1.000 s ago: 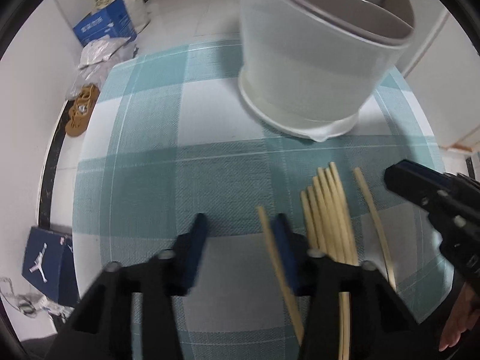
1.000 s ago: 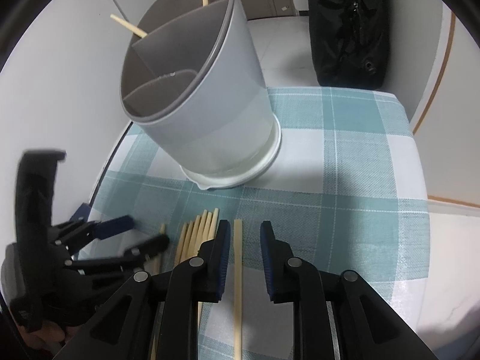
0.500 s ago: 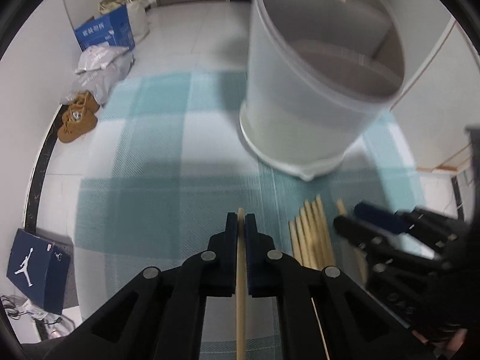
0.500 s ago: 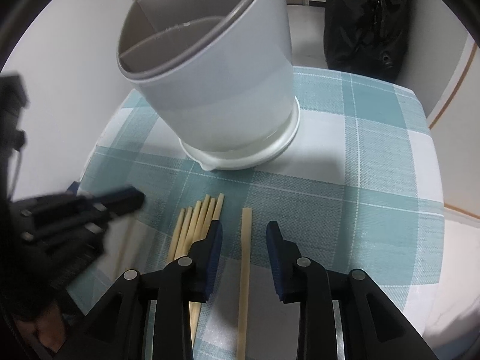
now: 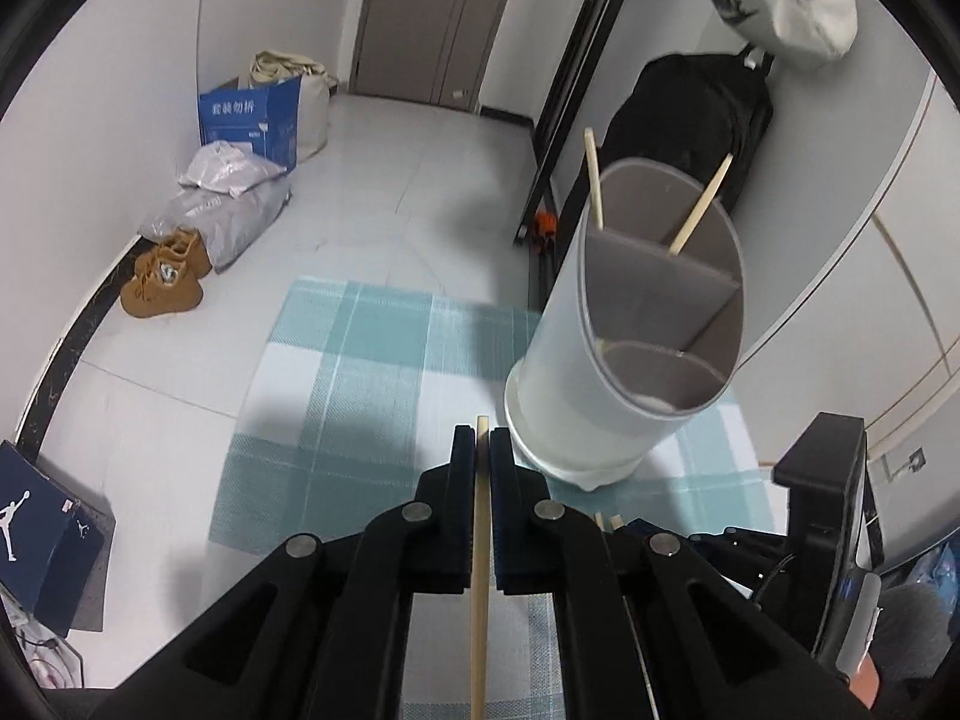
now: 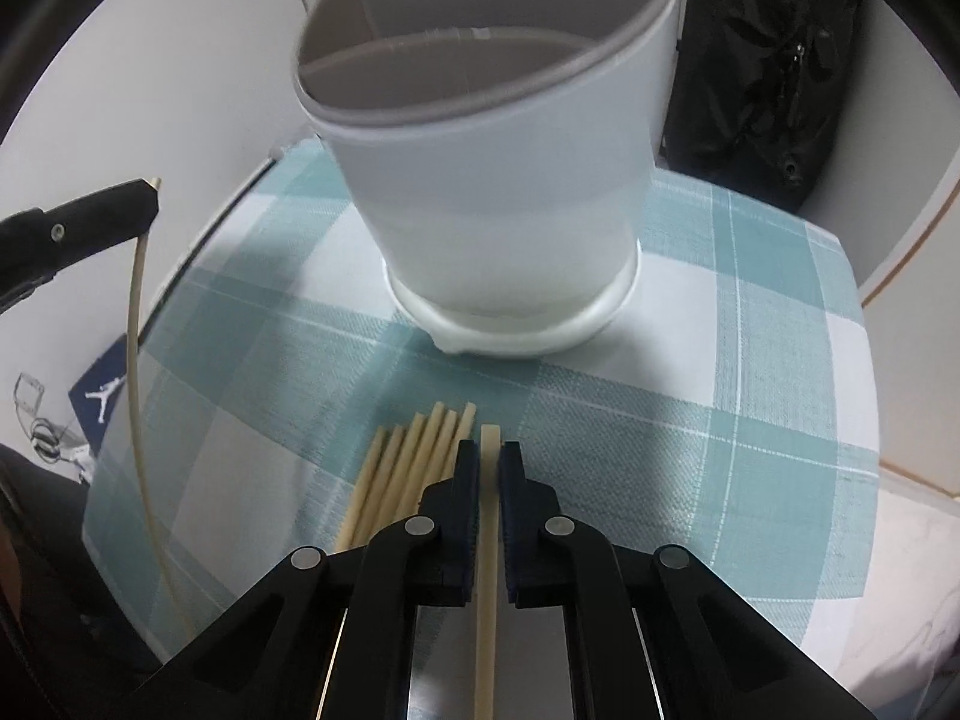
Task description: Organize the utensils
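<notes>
Left gripper (image 5: 482, 441) clamps a single chopstick (image 5: 480, 570) at lower centre; the divided utensil holder (image 5: 606, 372), right of centre, holds two more.

A white Jumpman logo is being shown on the dark blue shoebox (image 5: 42, 534) on the floor at lower left. White Chinese characters are being displayed on the blue carton (image 5: 252, 123) by the door, too small to be read. A Jumpman mark is also being glimpsed on the blue box (image 6: 102, 399) beyond the worktop edge.

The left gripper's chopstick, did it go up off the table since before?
Yes. The left gripper has lifted its chopstick off the cloth; it now hangs in the air beside the holder, which has not moved.
</notes>
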`<state>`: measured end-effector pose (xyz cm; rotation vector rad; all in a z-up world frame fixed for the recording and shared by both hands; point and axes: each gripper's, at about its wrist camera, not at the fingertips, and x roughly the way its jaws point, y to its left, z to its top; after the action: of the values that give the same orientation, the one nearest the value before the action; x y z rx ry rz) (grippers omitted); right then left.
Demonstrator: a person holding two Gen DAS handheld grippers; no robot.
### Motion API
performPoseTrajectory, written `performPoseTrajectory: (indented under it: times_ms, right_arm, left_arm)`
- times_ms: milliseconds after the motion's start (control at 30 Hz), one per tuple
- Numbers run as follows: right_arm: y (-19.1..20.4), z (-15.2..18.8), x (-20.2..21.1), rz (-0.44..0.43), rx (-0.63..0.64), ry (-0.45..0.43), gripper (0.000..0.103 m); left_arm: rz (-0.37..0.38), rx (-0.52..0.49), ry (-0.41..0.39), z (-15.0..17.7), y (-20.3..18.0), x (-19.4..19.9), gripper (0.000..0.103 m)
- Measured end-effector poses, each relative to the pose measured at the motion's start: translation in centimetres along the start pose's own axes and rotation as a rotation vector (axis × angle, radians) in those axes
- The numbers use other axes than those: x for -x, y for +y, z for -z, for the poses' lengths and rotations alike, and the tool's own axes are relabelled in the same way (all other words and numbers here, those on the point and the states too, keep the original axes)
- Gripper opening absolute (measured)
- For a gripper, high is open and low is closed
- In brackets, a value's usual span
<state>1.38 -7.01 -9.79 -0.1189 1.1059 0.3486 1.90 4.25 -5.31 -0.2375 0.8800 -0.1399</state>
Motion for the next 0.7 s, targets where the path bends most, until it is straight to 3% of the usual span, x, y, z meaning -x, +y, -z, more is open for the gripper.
performPoseTrajectory:
  times_ms: [167,300,533,700]
  right_arm:
    - [-0.3,0.2,2.8,-0.059,-0.071,-0.104,0.006]
    - [-1.5,0.8,6.2,-0.107,-0.126,-0.237,0.006]
    - [-2.2,2.0,10.7,-0.126,-0.162,-0.423,0.005]
    - [-3.3,1.5,12.9,-0.117,-0.168,-0.499,0.005]
  left_arm:
    - [0.024,0.000,-0.018,0.1,-0.2,0.7,0.001]
    - [0.043,-0.017,-0.040,0.0,-0.3,1.9,0.001]
    - [0.059,-0.069,-0.087,0.1,-2.3,4.4,0.001]
    - [0.069,-0.098,-0.085,0.1,-3.5,4.9,0.001]
